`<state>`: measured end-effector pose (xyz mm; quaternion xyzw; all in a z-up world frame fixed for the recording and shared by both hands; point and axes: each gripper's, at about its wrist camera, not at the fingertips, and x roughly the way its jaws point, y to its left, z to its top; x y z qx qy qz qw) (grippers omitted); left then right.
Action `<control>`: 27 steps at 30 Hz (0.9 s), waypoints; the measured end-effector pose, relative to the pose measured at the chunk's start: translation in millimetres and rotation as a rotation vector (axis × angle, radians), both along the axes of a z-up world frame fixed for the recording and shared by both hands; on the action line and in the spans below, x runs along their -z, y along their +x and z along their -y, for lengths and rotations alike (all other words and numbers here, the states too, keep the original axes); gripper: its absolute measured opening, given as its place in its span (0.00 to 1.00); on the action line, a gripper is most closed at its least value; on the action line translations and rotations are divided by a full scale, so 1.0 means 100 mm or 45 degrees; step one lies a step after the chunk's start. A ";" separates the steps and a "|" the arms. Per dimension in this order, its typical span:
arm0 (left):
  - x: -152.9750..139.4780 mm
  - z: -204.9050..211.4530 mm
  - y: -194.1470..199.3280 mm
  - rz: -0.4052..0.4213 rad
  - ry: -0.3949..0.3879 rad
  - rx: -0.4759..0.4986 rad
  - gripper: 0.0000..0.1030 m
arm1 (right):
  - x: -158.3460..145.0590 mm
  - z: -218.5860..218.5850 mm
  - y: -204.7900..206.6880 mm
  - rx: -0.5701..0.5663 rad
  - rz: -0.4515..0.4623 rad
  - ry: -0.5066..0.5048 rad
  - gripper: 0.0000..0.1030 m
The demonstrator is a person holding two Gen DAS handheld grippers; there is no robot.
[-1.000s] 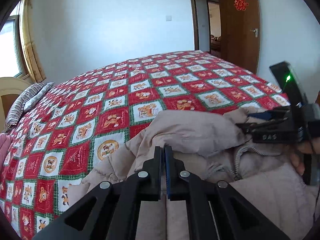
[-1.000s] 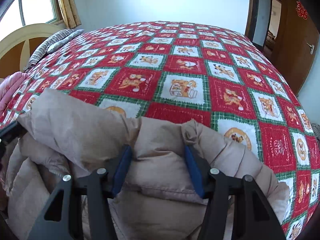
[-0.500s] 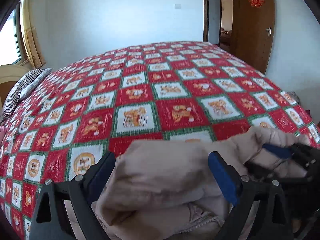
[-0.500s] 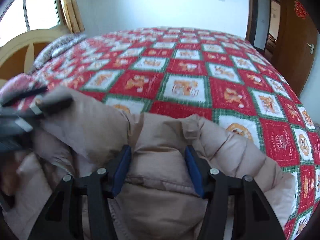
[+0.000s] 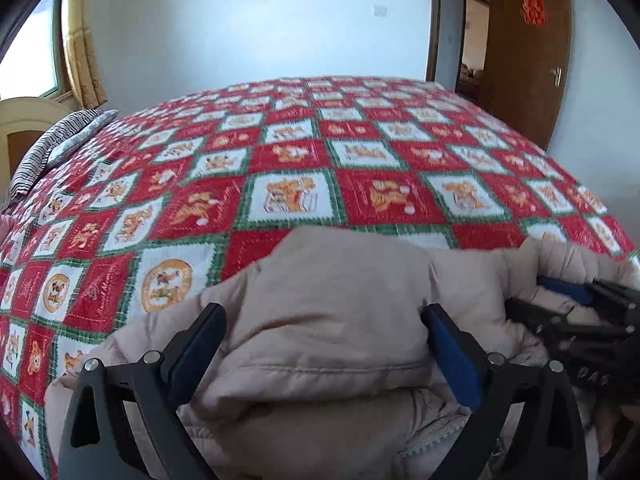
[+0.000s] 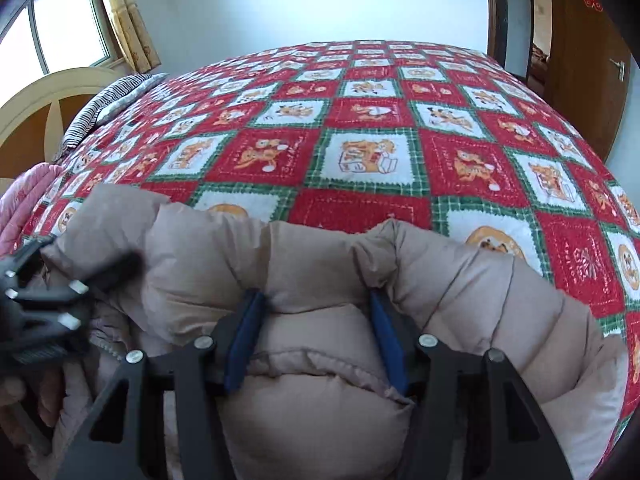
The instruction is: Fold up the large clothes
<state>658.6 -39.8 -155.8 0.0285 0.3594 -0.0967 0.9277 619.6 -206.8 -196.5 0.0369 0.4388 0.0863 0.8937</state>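
Jacket [image 5: 332,320] folds, puffy and beige, lay bunched at the near edge of the bed [image 5: 360,184]. Left hand-held gripper [image 5: 320,344] stood wide around a thick fold; right hand-held gripper [image 6: 316,336], narrower, straddled another padded fold, blue pads touching fabric.

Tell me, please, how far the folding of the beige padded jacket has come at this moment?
Partly done: the beige padded jacket lies bunched on the checkered quilt, one puffy layer already turned over another. In hand: the left claw and the right claw each straddle a fold, fingers apart. Left: the bundle is uneven, so flattening and a final fold probably remain.
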 end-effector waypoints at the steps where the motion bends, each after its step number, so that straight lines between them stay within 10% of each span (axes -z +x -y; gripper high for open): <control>1: -0.10 -0.05 -0.04 0.030 -0.048 -0.013 0.95 | 0.00 -0.04 -0.01 -0.003 0.004 -0.033 0.56; 5: -0.42 -0.04 -0.05 0.085 -0.140 -0.011 0.95 | 0.02 -0.08 -0.03 -0.004 0.014 -0.080 0.56; 11: 0.06 0.23 0.28 -0.145 0.206 -0.097 0.95 | 0.03 -0.05 -0.02 0.000 0.022 -0.057 0.56; 27: 0.43 0.12 0.31 -0.222 0.124 -0.126 0.99 | 0.05 -0.14 0.00 -0.004 -0.001 -0.129 0.56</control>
